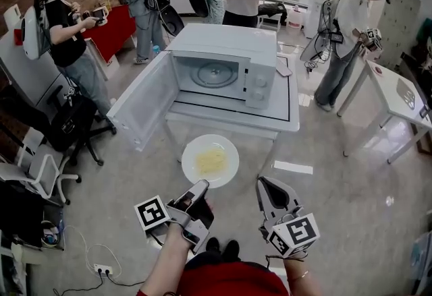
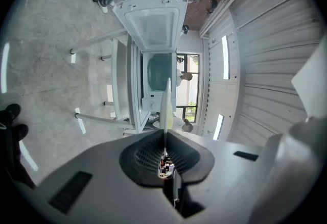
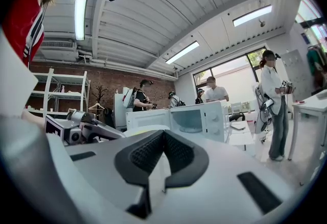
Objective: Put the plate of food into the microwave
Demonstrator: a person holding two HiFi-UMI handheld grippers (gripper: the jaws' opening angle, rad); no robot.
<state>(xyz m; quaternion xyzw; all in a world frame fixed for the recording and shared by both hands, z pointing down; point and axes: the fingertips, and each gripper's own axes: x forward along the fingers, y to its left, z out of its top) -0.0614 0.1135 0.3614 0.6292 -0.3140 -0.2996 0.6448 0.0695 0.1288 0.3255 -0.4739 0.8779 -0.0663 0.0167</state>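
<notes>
A white plate [image 1: 192,151] with yellow food [image 1: 212,162] hangs level in the air in front of the microwave table. My left gripper [image 1: 201,187] is shut on the plate's near rim. In the left gripper view the plate [image 2: 167,103] shows edge-on as a thin line running out from between the jaws [image 2: 164,142]. The white microwave [image 1: 260,52] stands on a white table [image 1: 289,119] with its door [image 1: 143,104] swung wide to the left and its glass turntable [image 1: 214,75] bare. My right gripper [image 1: 262,184] hovers to the right of the plate, shut and holding nothing [image 3: 163,133].
Several people stand behind and beside the microwave table. Office chairs [image 1: 40,170] crowd the left side, and a second white table [image 1: 398,96] stands at the right. A power strip [image 1: 102,268] and its cable lie on the floor at lower left.
</notes>
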